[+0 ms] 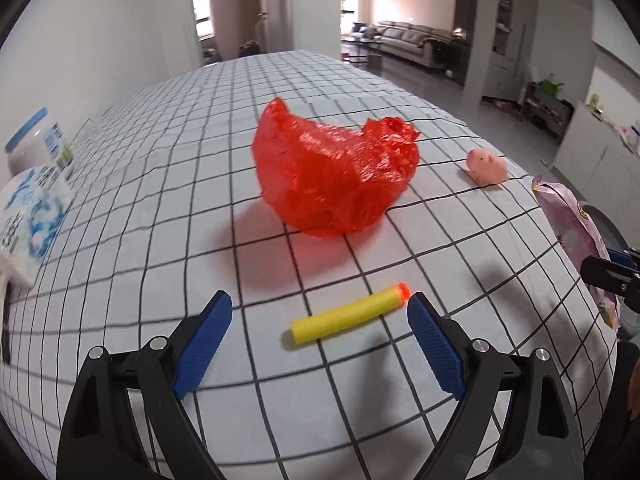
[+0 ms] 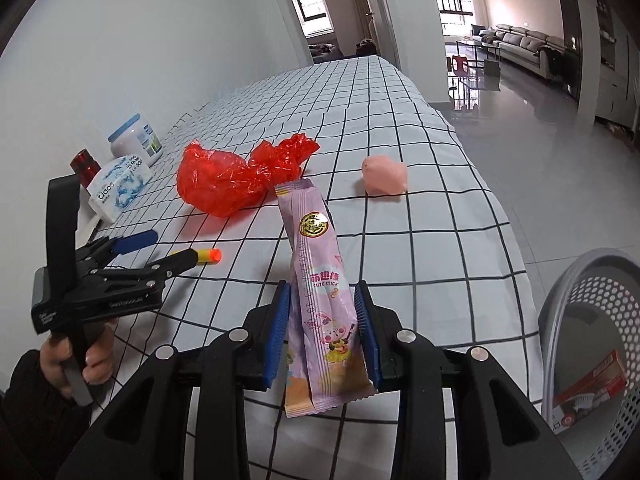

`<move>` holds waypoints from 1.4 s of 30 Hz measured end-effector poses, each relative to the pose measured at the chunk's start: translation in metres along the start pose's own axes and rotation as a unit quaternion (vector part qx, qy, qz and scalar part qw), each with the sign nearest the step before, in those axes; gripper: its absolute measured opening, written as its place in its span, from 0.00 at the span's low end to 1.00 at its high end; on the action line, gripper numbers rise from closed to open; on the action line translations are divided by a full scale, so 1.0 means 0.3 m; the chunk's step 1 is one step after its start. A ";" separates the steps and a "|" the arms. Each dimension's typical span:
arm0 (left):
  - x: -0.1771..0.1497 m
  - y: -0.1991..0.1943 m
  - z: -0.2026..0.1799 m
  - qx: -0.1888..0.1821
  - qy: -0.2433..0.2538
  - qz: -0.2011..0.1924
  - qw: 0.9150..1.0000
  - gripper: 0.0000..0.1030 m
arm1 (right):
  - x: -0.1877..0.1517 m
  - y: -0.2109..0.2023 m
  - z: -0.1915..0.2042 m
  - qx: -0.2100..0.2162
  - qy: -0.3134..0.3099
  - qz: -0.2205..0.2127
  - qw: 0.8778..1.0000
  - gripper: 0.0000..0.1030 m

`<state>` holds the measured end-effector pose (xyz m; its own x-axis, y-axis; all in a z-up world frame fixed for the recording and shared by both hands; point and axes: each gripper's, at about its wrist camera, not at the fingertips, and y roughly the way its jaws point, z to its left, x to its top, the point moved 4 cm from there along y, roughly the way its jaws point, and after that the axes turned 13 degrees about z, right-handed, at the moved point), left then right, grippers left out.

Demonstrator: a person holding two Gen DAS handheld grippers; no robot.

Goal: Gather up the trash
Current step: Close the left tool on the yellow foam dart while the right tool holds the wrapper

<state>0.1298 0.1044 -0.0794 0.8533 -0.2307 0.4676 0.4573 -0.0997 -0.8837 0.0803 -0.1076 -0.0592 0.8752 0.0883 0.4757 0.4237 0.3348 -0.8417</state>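
Pink snack wrapper (image 2: 320, 304) sits clamped upright in my right gripper (image 2: 322, 332), ready for the grey basket (image 2: 560, 304) at near right. Left gripper (image 1: 320, 344), jaws wide and empty, straddles the yellow foam dart (image 1: 346, 316) on the bench (image 1: 400, 100), lined up to pinch it.

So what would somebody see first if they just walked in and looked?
Probably the crumpled red plastic bag in the middle of the checked tablecloth. Next, the pink snack wrapper clamped in the right hand-held gripper, and the yellow foam dart lying between the open fingers of the left hand-held gripper.
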 end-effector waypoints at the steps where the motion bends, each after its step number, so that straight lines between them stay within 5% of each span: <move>1: 0.006 0.002 -0.002 -0.005 0.005 0.000 1.000 0.85 | -0.004 -0.004 -0.006 0.000 0.002 0.000 1.000 0.31; 17: 0.023 0.041 -0.164 -0.084 0.128 0.021 0.988 0.85 | -0.029 -0.046 -0.075 0.008 0.027 -0.007 1.000 0.31; 31: -0.065 -0.009 -0.267 -0.147 0.125 0.036 0.981 0.87 | -0.063 -0.072 -0.119 0.012 0.040 -0.015 0.999 0.31; 42: -0.039 -0.009 -0.211 -0.079 0.121 0.018 0.989 0.87 | -0.087 -0.092 -0.132 0.012 0.045 -0.021 0.999 0.31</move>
<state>0.1028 0.0461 -0.0836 0.7749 -0.4592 0.4344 0.3663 -0.2338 -0.9006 0.0549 -0.1562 -0.0586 0.8746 -0.0102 0.4848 0.4558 0.3582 -0.8148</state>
